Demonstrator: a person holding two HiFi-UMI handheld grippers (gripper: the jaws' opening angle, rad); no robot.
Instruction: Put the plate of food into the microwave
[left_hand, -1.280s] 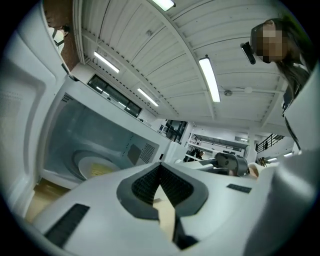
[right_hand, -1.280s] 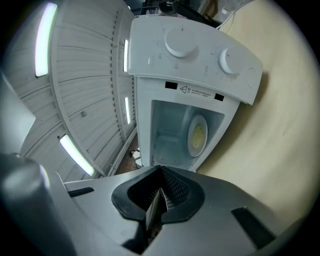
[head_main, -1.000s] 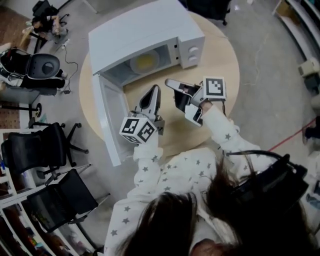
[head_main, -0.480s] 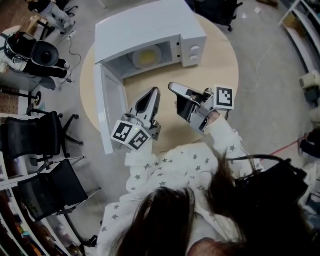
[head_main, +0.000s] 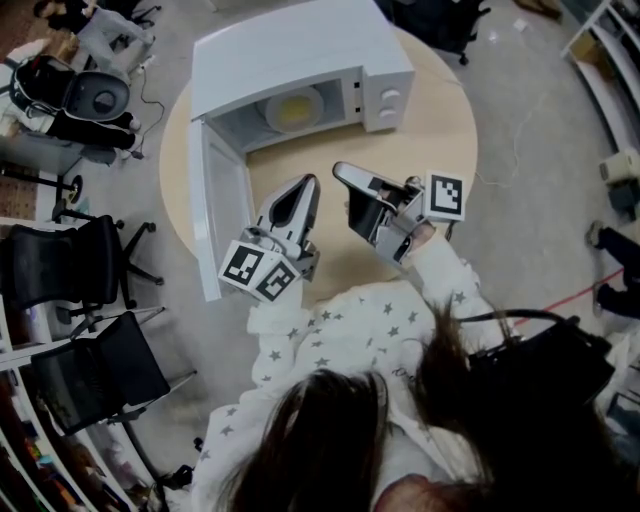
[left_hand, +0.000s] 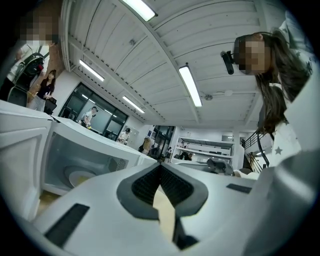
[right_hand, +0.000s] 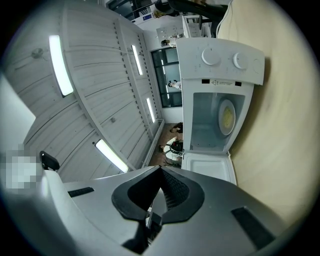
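Observation:
The white microwave (head_main: 300, 55) stands at the far side of the round table with its door (head_main: 218, 215) swung wide open to the left. A plate of yellow food (head_main: 293, 110) lies on the turntable inside it, also seen as the plate (left_hand: 80, 176) and the plate (right_hand: 227, 118) in the gripper views. My left gripper (head_main: 305, 185) hovers over the table in front of the opening, shut and empty. Beside it on the right, my right gripper (head_main: 340, 170) is also shut with nothing in it. In their own views the left gripper (left_hand: 160, 165) and right gripper (right_hand: 160, 170) show tips that meet.
The round wooden table (head_main: 440, 130) has bare top in front of and right of the microwave. The open door juts out past the table's left edge. Black office chairs (head_main: 70, 280) stand on the floor to the left. The microwave's two knobs (head_main: 385, 105) face me.
Both grippers have drawn slightly back from the microwave toward the person and stay shut. The plate stays inside and the door stays open.

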